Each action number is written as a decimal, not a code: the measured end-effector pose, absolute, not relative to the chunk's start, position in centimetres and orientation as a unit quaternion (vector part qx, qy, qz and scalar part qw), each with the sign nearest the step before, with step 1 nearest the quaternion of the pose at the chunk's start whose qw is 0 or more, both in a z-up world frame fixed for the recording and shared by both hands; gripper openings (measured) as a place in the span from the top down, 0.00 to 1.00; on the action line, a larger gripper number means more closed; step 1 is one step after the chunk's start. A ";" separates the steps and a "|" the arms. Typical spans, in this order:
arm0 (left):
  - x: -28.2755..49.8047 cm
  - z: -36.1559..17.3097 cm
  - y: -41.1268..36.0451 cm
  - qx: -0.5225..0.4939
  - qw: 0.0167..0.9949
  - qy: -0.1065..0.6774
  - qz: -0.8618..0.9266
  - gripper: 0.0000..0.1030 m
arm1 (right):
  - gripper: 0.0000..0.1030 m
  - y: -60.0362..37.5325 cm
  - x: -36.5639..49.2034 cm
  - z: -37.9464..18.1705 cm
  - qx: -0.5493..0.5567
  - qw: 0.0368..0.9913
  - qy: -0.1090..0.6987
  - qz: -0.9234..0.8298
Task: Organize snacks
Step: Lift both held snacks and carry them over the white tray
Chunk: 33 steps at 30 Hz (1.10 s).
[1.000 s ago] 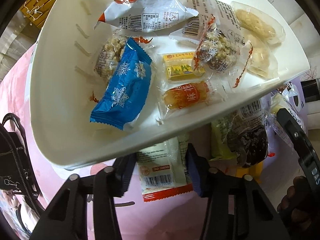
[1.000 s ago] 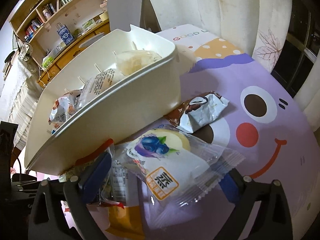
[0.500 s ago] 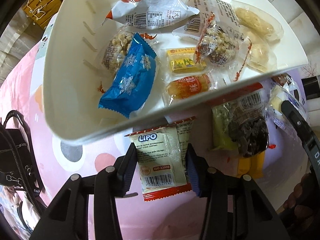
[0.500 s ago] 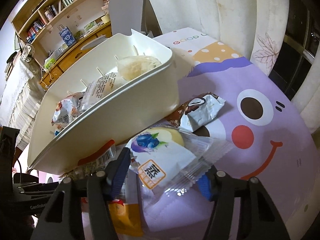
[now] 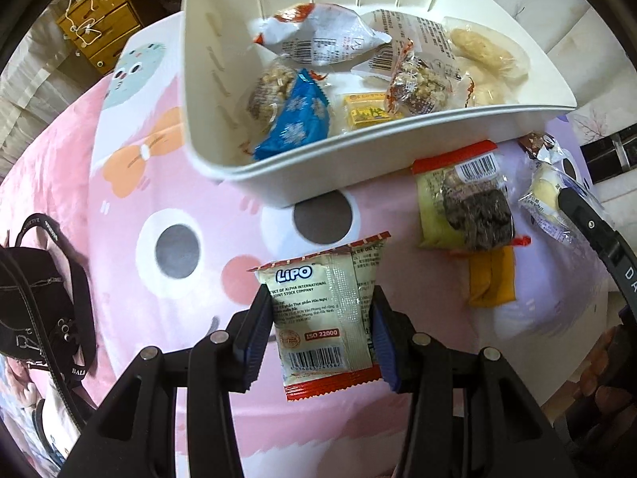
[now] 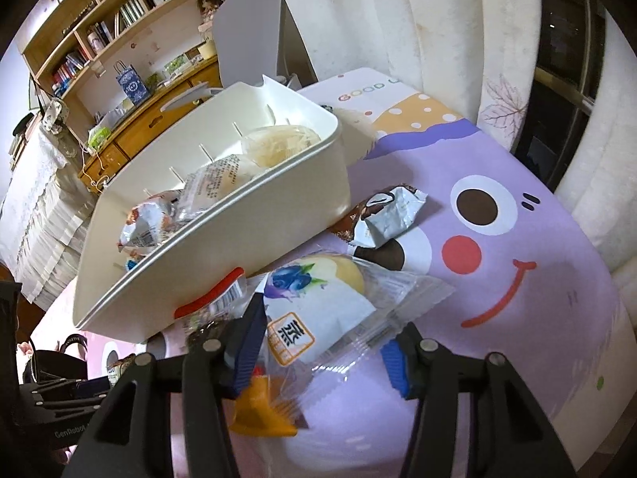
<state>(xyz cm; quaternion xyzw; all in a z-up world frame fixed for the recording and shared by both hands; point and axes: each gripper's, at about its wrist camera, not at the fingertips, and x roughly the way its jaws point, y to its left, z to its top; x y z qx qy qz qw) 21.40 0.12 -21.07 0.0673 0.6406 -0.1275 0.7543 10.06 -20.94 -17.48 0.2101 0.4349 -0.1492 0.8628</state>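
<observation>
The cream foil LiPO biscuit packet with red serrated edges [image 5: 330, 318] sits squarely between the blue pads of your left hand-held gripper [image 5: 321, 332], pinched on both side edges and hanging clear above the pink cartoon-face cloth on the worktop [image 5: 159, 183]. That grip is clamped on the packet, which sits upright with its barcode end towards the camera.

Your right hand-held gripper [image 6: 324, 352] has the clear-wrapped round yellow cake with a blueberry label [image 6: 318, 306] between its blue pads; its jaws are closing, the left pad against the wrapper's side and the right pad at the crinkled clear end. The cake lies partly over an orange sachet [image 6: 262, 410] on the purple smiling-face part of the cloth.

Just beyond both packets stands the white rectangular plastic bin with slotted walls [image 5: 358, 159], holding a blue snowflake-print packet [image 5: 298, 119], a white and red foil packet [image 5: 318, 34], a small yellow wrapped block [image 5: 366, 113], nut clusters in clear wrap and pale round cakes. Beside the bin on the worktop lie a green-yellow packet of dark dried fruit with a red top [image 5: 466, 203] and a crumpled silver and brown wrapper [image 6: 382, 215]. A black strapped bag [image 5: 36, 298] rests at the cloth's left edge.
</observation>
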 end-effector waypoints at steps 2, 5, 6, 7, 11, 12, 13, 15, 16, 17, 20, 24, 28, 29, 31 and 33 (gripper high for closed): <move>20.6 -20.8 0.9 0.067 0.757 0.638 -0.127 0.56 | 0.48 -20.5 9.6 -17.1 0.209 0.865 0.431 -0.150; 19.7 -20.3 2.1 0.065 0.760 0.635 -0.125 0.56 | 0.48 -19.7 8.7 -16.3 0.212 0.868 0.423 -0.148; 19.3 -20.0 2.6 0.064 0.762 0.632 -0.123 0.56 | 0.48 -19.6 8.5 -16.2 0.212 0.870 0.421 -0.147; 19.2 -19.8 3.0 0.064 0.764 0.631 -0.121 0.56 | 0.48 -19.2 8.2 -15.8 0.211 0.872 0.418 -0.145; 18.6 -18.3 5.5 0.060 0.773 0.622 -0.110 0.56 | 0.48 -18.1 7.7 -14.8 0.205 0.878 0.410 -0.137; 18.5 -18.0 6.1 0.058 0.774 0.621 -0.107 0.56 | 0.48 -17.9 7.6 -14.5 0.202 0.880 0.408 -0.135; 18.7 -17.6 6.7 0.056 0.776 0.619 -0.103 0.56 | 0.48 -17.7 7.6 -14.2 0.200 0.882 0.406 -0.131; 18.9 -16.6 8.1 0.043 0.780 0.617 -0.098 0.56 | 0.48 -17.0 7.6 -13.5 0.193 0.887 0.400 -0.124; 19.1 -16.0 8.7 0.034 0.782 0.615 -0.100 0.56 | 0.48 -16.8 7.7 -13.2 0.190 0.889 0.398 -0.121; 19.3 -15.5 9.0 0.029 0.784 0.612 -0.101 0.56 | 0.48 -16.5 7.8 -12.9 0.186 0.892 0.395 -0.117; 20.4 -13.3 9.9 0.021 0.794 0.597 -0.110 0.56 | 0.48 -15.8 8.3 -12.0 0.171 0.899 0.390 -0.105; 22.0 -10.1 10.3 0.021 0.808 0.575 -0.127 0.56 | 0.48 -14.9 9.5 -10.9 0.158 0.905 0.384 -0.087; 23.5 -7.8 10.1 0.018 0.828 0.543 -0.136 0.56 | 0.48 -14.1 11.0 -10.1 0.153 0.910 0.379 -0.068; 24.0 -7.4 10.0 0.018 0.832 0.537 -0.137 0.56 | 0.48 -13.9 11.4 -9.9 0.151 0.911 0.378 -0.062; 25.0 -6.9 9.7 0.015 0.836 0.531 -0.137 0.56 | 0.48 -13.4 12.2 -9.6 0.148 0.914 0.375 -0.051; 26.0 -6.7 9.2 0.014 0.838 0.527 -0.140 0.56 | 0.48 -13.0 13.2 -9.3 0.143 0.916 0.372 -0.038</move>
